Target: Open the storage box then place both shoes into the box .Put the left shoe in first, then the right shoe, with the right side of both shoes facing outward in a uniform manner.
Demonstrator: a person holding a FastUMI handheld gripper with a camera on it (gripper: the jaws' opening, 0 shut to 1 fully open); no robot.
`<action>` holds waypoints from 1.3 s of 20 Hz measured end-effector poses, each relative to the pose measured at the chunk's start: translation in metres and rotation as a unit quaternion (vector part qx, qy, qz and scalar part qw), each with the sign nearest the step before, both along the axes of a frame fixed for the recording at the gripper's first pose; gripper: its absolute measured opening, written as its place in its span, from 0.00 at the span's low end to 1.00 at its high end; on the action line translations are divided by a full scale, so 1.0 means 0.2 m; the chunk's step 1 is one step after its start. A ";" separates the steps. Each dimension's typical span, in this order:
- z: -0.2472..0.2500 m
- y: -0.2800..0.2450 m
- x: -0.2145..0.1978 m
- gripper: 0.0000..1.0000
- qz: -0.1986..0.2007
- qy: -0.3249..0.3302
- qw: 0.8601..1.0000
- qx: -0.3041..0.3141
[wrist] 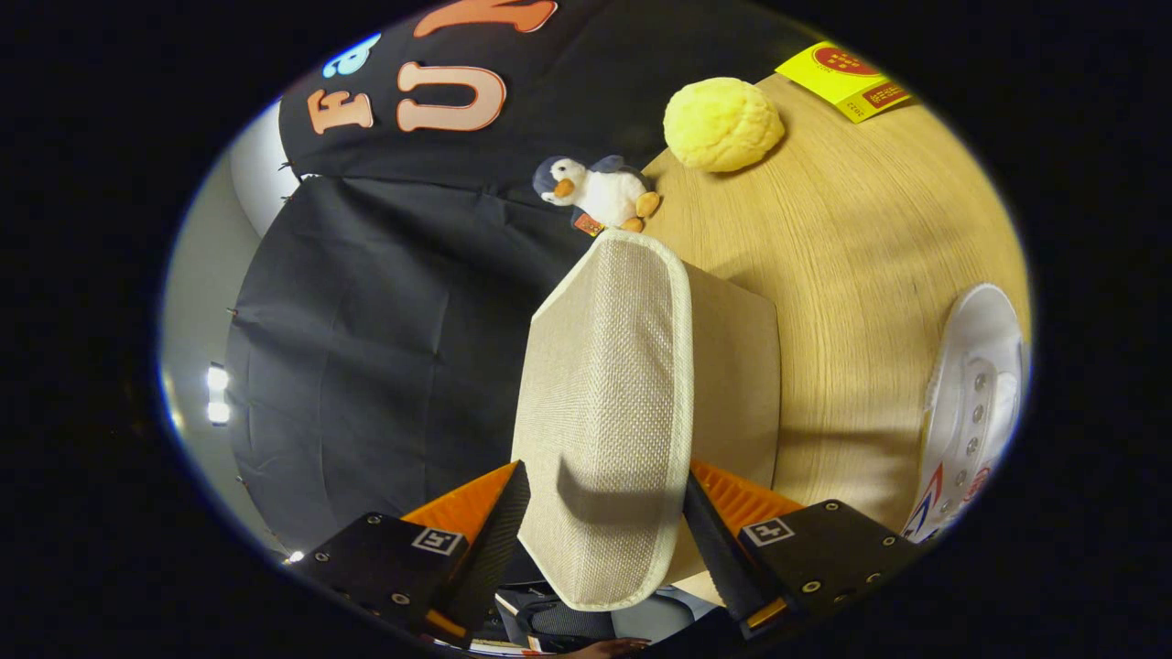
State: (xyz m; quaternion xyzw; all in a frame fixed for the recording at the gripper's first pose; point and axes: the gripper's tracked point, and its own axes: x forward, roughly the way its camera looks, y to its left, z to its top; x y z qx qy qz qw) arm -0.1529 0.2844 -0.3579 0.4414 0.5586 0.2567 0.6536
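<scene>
My gripper [604, 517] is shut on the storage box lid [604, 384], a beige woven fabric panel with a bound edge that stands between the two fingers and reaches out beyond them. The view is rolled sideways, so the wooden table [851, 247] runs up one side. Behind the lid shows a plain tan side of the box [732, 366]. A white lace-up shoe [975, 403] with metal eyelets and a red and blue mark lies on the table, off to the side of the right finger. The box's inside is hidden.
A small penguin plush [600, 192] sits at the table's edge just beyond the lid. A round yellow plush [723, 124] and a yellow card [842, 78] lie farther along the table. Black cloth wall hangs behind.
</scene>
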 end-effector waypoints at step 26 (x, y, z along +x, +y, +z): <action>0.89 0.92 0.34 0.16 0.077 -0.182 0.979 0.058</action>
